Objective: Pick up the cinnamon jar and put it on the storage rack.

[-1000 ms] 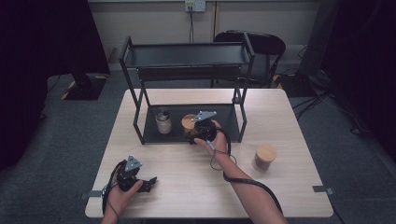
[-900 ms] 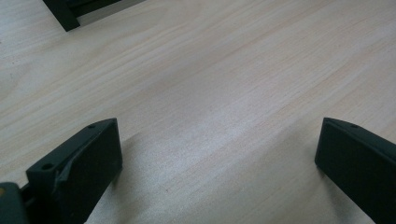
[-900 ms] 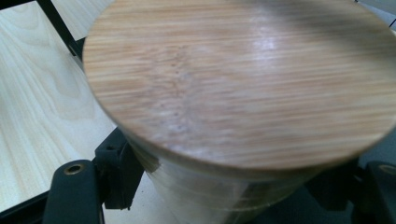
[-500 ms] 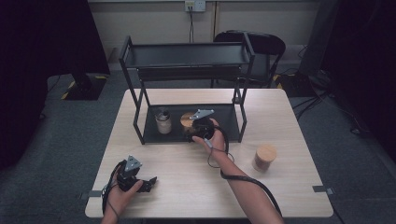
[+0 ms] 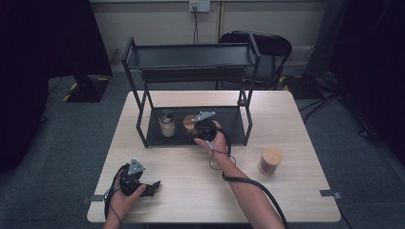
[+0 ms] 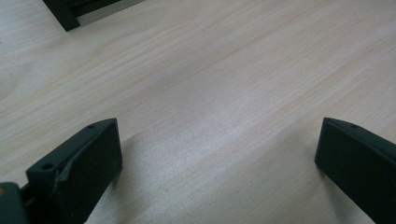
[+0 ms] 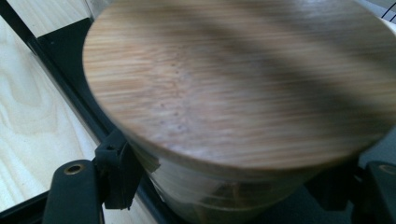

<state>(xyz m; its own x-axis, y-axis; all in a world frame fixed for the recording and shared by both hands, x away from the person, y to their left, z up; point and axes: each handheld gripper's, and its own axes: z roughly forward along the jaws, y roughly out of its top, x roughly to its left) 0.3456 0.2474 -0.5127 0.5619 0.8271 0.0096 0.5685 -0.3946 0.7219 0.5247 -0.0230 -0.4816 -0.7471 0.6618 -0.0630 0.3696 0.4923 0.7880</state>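
Observation:
A glass jar with a bamboo lid (image 5: 189,122) is on the lower shelf of the black rack (image 5: 229,119). My right gripper (image 5: 203,128) reaches in from the front and is shut on it. In the right gripper view the lid (image 7: 233,84) looms large and blurred, with a jaw pressed against the glass on each side of my right gripper (image 7: 229,189). My left gripper (image 5: 145,186) rests low at the table's front left. Its jaws are wide open over bare wood in the left gripper view (image 6: 217,158).
A small jar with a dark lid (image 5: 167,125) stands on the same shelf, left of the held jar. Another bamboo-lidded jar (image 5: 270,161) stands on the table at the right. The rack's top shelf (image 5: 191,57) overhangs the lower one. A chair (image 5: 267,45) stands behind the table.
My right gripper has moved a little left and deeper under the rack with the jar. The left gripper has stayed put.

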